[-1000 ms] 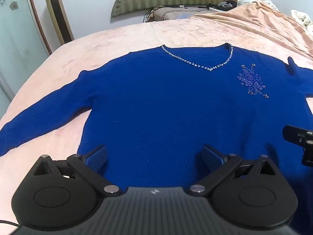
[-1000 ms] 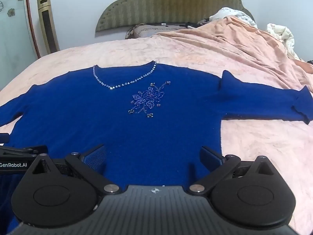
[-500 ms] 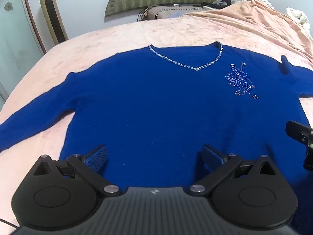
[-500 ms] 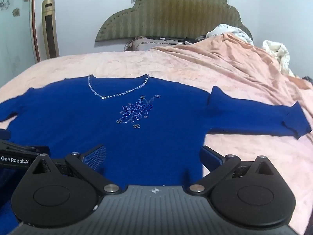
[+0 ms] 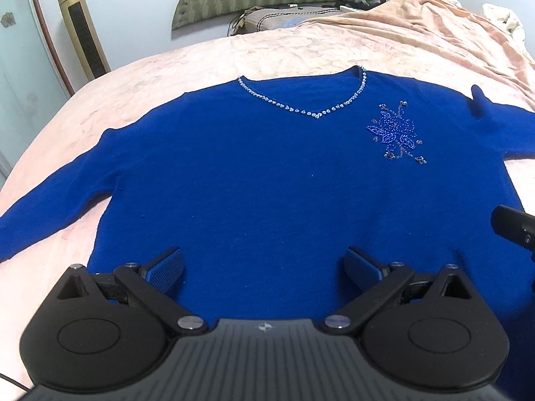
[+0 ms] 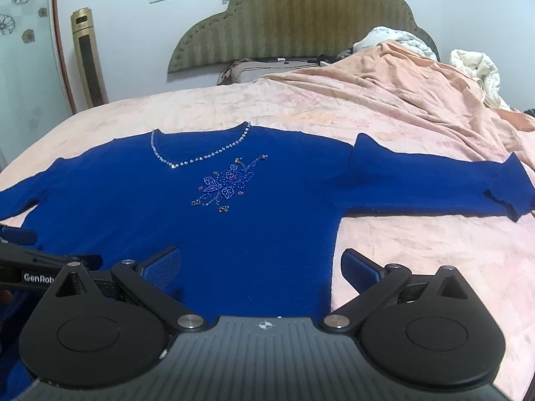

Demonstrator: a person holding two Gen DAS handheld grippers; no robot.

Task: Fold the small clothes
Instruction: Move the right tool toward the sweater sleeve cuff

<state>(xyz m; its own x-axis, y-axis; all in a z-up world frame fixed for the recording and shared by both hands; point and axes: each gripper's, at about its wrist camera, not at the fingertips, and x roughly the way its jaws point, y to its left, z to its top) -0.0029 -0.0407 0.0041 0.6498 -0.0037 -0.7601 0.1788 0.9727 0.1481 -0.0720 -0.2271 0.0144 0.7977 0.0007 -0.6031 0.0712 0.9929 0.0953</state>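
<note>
- Lying flat on the bed [image 6: 418, 250], the blue sweater [image 5: 267, 173] stretches toward twelve o'clock of both grippers.
- Left gripper [image 5: 264, 269] — fingers spread, over the hem.
- Right gripper [image 6: 260, 267] — spread too, straddling the sweater's side edge.

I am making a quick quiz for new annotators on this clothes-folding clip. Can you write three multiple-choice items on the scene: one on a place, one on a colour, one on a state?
1. Where does the beaded flower sit on the sweater?
A. on a cuff
B. on the chest, just below the V-neck
C. at the hem

2. What colour is the sweater?
A. royal blue
B. red
C. grey

3. How does the sweater lie?
A. folded in half
B. rolled up
C. spread flat, sleeves out to the sides

Answers:
1 B: the beaded flower lies under the jewelled V-neck.
2 A: the sweater is blue against the pink bedspread.
3 C: both views show it flat and unfolded, with the left hand-held gripper and the right hand-held gripper open and empty above the hem.
</note>
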